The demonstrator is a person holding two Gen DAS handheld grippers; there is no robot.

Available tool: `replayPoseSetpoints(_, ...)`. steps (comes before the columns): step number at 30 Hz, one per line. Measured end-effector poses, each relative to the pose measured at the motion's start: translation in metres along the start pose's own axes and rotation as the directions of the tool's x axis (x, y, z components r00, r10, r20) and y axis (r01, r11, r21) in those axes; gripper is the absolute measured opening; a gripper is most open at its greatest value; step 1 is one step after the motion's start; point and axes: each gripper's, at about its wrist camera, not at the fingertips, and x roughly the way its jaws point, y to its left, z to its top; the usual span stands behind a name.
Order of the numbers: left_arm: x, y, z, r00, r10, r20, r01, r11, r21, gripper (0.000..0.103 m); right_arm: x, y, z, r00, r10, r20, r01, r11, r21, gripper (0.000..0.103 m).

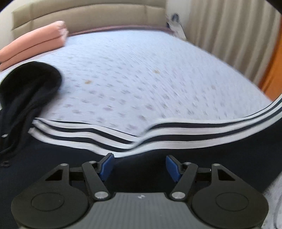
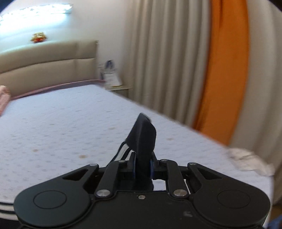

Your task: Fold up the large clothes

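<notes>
A dark navy garment (image 1: pixel 134 169) with white stripes (image 1: pixel 176 139) along its edge lies on the bed, its black hood (image 1: pixel 33 82) bunched at the left. My left gripper (image 1: pixel 139 165) hovers over the navy cloth just short of the striped edge, its blue pads (image 1: pixel 105 167) apart with nothing pressed between them. In the right wrist view my right gripper (image 2: pixel 142 165) is shut on a fold of the navy garment (image 2: pixel 143 133), which sticks up between the fingers above the mattress; a bit of white stripe (image 2: pixel 123 149) shows beside it.
The bed (image 1: pixel 141 74) has a pale dotted sheet and a beige headboard (image 1: pixel 98 15). Folded pink cloth (image 1: pixel 33 44) lies at its far left. Beige and orange curtains (image 2: pixel 227 70) hang along the right side. A crumpled white cloth (image 2: pixel 250 162) sits at the bed's right edge.
</notes>
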Motion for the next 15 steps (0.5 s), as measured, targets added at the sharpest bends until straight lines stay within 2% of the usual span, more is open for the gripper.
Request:
replayPoseSetpoints(1,0.015,-0.009,-0.003,0.999,0.017,-0.032,-0.016,0.999,0.031,0.064,0.003,0.000,-0.004,1.000,0.004,-0.015,-0.004,1.000,-0.022,0.017)
replayPoseSetpoints(2,0.026,-0.017,-0.006,0.998,0.049,-0.045,-0.046,0.997,0.061,0.066,0.006,0.002,-0.010,0.999,0.013,-0.039,-0.015,0.999,-0.042,0.017)
replayPoseSetpoints(3,0.029,-0.024,-0.011,0.996,0.092,0.007,-0.092,0.991,0.096,0.071,0.010,0.005,-0.015,0.997,0.043,-0.071,-0.046,0.998,-0.045,0.017)
replayPoseSetpoints(5,0.026,-0.032,-0.012,0.992,0.121,0.029,-0.124,0.982,0.143,0.070,0.016,0.012,-0.016,0.989,0.101,-0.105,-0.104,0.994,-0.019,0.017)
replayPoseSetpoints(7,0.015,-0.022,-0.009,0.996,0.087,0.024,-0.089,0.991,0.104,0.064,0.010,0.028,-0.019,0.984,0.143,-0.102,-0.145,0.989,-0.018,0.018)
replayPoseSetpoints(9,-0.001,-0.003,-0.010,0.997,0.066,0.029,-0.067,0.997,0.041,0.064,-0.002,0.044,-0.016,0.974,0.205,-0.098,-0.206,0.978,-0.005,0.018)
replayPoseSetpoints(15,-0.063,0.083,-0.028,0.996,0.081,0.037,-0.077,0.992,-0.096,0.064,-0.050,0.103,-0.009,0.919,0.381,-0.099,-0.384,0.923,-0.019,0.018)
